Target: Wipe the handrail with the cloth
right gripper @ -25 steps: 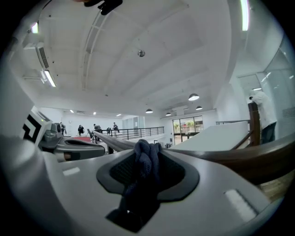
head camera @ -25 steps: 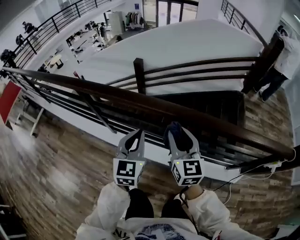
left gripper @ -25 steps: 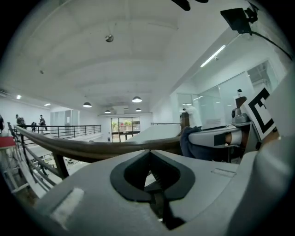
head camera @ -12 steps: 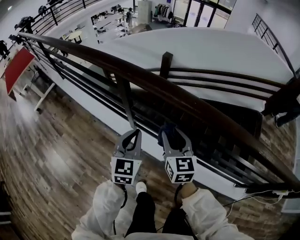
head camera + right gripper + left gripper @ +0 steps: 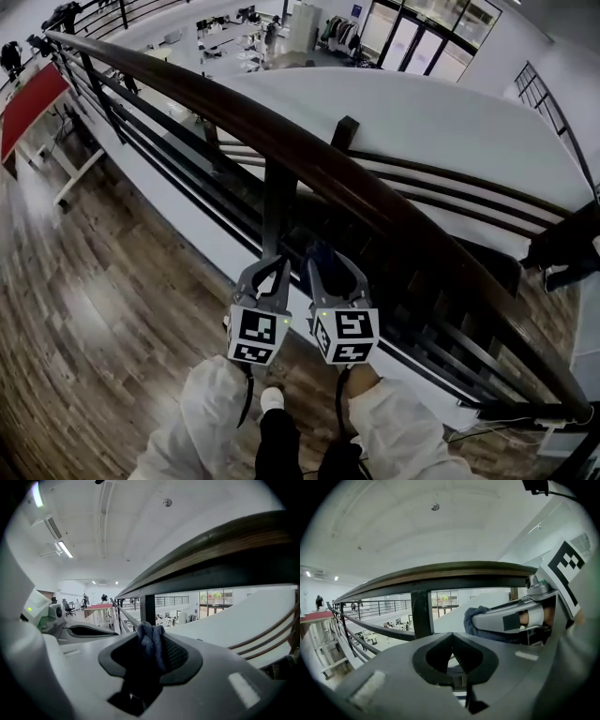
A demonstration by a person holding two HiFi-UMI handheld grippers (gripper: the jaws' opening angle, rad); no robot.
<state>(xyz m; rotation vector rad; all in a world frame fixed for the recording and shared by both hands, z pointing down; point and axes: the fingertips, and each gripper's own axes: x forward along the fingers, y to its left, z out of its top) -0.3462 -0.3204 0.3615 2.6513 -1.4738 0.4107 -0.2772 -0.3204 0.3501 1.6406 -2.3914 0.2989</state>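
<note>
The dark wooden handrail (image 5: 309, 155) runs from the upper left to the lower right, over black metal bars and a post (image 5: 278, 211). Both grippers hang side by side just below and in front of it, touching nothing. My right gripper (image 5: 323, 258) is shut on a bunched blue cloth (image 5: 321, 251), which sticks out of the jaws (image 5: 151, 639) with the handrail (image 5: 220, 550) overhead. My left gripper (image 5: 277, 266) is shut with nothing in it; in its own view the left gripper (image 5: 453, 634) sits under the handrail (image 5: 454, 573), beside the right gripper (image 5: 511, 620) and cloth (image 5: 472, 617).
Wood-plank floor (image 5: 103, 309) lies on my side of the railing. Beyond it a stairwell with a second dark rail (image 5: 450, 178) drops away. A red table (image 5: 28, 98) stands far left. A person (image 5: 562, 248) is at the right edge; a cable (image 5: 525, 424) lies at lower right.
I have moved left along the railing, so the post now stands right ahead of the grippers. Both grippers stayed shut, close together below the rail; the cloth remains in the right one.
</note>
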